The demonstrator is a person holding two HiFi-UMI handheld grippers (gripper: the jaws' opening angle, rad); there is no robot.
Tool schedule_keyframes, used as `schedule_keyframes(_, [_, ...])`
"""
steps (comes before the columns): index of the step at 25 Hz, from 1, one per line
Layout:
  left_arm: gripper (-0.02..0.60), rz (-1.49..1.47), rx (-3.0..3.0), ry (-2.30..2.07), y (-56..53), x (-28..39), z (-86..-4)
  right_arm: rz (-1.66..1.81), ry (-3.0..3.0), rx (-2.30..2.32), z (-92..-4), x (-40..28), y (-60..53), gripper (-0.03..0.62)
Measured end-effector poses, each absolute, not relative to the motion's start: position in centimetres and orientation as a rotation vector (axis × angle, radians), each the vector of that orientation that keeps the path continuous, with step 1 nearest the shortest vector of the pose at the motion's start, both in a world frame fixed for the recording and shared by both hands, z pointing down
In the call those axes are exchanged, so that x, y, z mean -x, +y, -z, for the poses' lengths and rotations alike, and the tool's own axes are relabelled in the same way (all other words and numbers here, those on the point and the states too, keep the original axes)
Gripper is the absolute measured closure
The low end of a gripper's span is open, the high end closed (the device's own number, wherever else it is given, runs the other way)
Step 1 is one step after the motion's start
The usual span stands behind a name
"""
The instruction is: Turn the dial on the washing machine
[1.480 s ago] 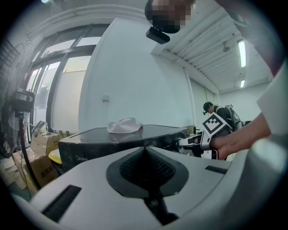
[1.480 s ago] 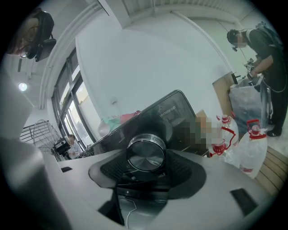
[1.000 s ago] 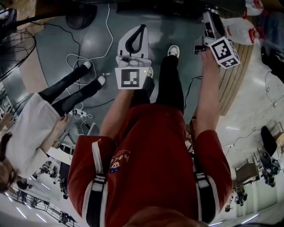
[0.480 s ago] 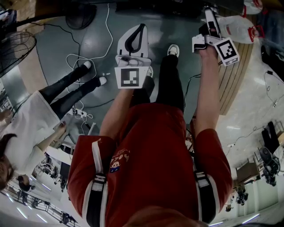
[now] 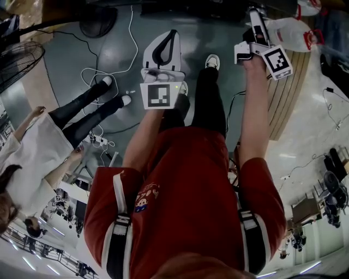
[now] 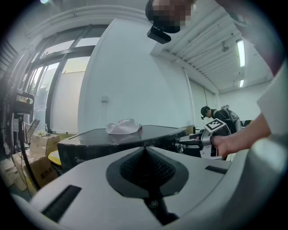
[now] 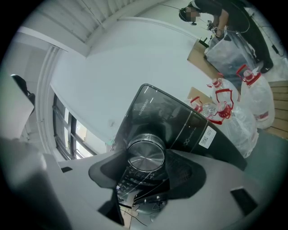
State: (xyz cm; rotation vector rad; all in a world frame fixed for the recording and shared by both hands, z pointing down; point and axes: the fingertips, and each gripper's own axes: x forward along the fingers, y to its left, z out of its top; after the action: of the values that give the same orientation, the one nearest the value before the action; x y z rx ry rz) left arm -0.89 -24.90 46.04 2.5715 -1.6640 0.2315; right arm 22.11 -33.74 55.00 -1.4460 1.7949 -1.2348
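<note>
The washing machine (image 7: 180,121) is a dark glossy cabinet with a round silver dial (image 7: 146,155) on its control panel. My right gripper (image 7: 145,167) reaches up to that panel, its jaws on either side of the dial and close against its rim. In the head view the right gripper (image 5: 254,22) is stretched far forward at the machine's dark edge (image 5: 207,7). My left gripper (image 5: 172,36) hangs lower at centre, jaws together and holding nothing. In the left gripper view (image 6: 146,155) the machine's top (image 6: 135,134) carries a white cloth (image 6: 123,127).
A bystander in a white top (image 5: 32,152) stands at the left, feet near white cables (image 5: 103,76) on the floor. A fan (image 5: 22,60) is at far left. Plastic bags (image 7: 243,103) and wooden boards (image 5: 289,92) lie right of the machine. Cardboard boxes (image 6: 38,152) sit beyond it.
My right gripper has moved forward and slightly left toward the machine's panel. The left gripper has stayed put. The bystander at the left has shifted a little.
</note>
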Motion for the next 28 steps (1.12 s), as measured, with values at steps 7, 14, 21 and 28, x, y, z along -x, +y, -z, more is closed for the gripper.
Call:
schedule_keyframes(7, [0.566,-0.222,-2.563,-1.672,-24.9,1.2,-46.0,1.242,1.77,1.438,-55.0,-22.3,-33.6,0.319])
schedule_keyframes(14, [0.566,-0.223,-2.563,-1.674,-24.8,1.6,-45.8,1.338,1.637,1.374,-55.4,-22.2,-33.1,0.319])
schedule_keyframes(21, [0.566,-0.226,-2.571,-1.68,-25.1,2.0,-45.9,1.396,1.427,1.155,-55.9,-22.1,-33.3,0.319])
schedule_keyframes(28, [0.566,-0.219,-2.572,-1.671,-24.9,1.5,-45.9,1.405,1.338,1.072,-56.1,-22.4,-33.1,0.319])
